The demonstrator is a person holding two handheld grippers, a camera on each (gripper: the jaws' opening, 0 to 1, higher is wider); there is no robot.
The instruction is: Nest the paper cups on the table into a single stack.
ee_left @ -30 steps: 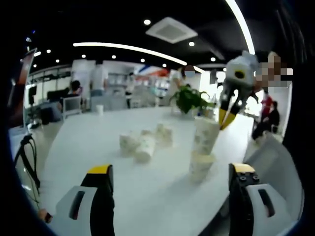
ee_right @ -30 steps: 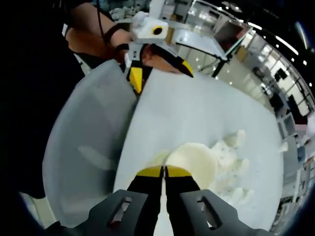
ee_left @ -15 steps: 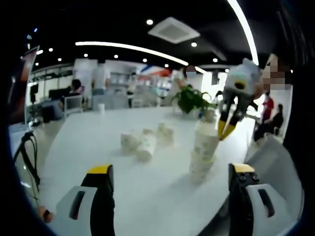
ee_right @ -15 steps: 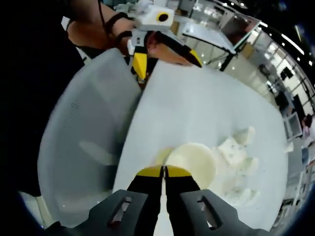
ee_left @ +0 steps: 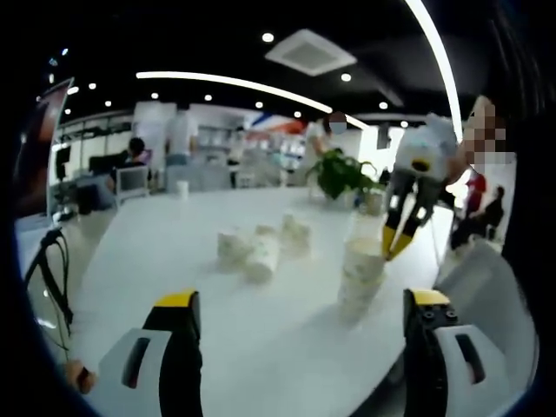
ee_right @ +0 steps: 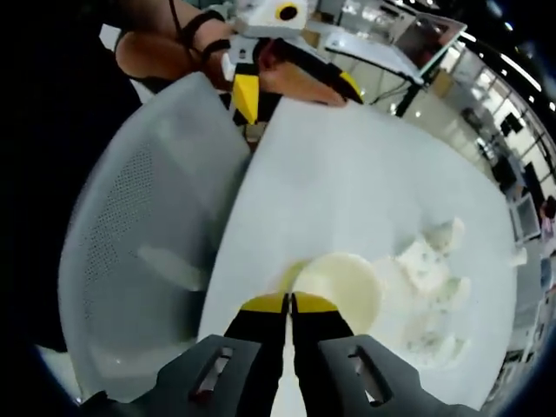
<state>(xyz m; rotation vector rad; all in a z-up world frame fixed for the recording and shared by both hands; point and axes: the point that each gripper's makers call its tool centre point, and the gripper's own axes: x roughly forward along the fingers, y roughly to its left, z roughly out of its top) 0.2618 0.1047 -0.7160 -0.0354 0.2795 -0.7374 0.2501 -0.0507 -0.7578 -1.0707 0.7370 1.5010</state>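
Now the short stack of pale paper cups [ee_left: 360, 276] stands on the white table [ee_left: 174, 261]; my right gripper [ee_right: 290, 303] pinches the top cup's rim, my left gripper [ee_left: 300, 308] gapes unladen. Loose cups [ee_left: 261, 249] lie beyond. Releasing crookedly could topple it.

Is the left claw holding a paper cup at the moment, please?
No, the left claw is open with only bare table between its jaws.
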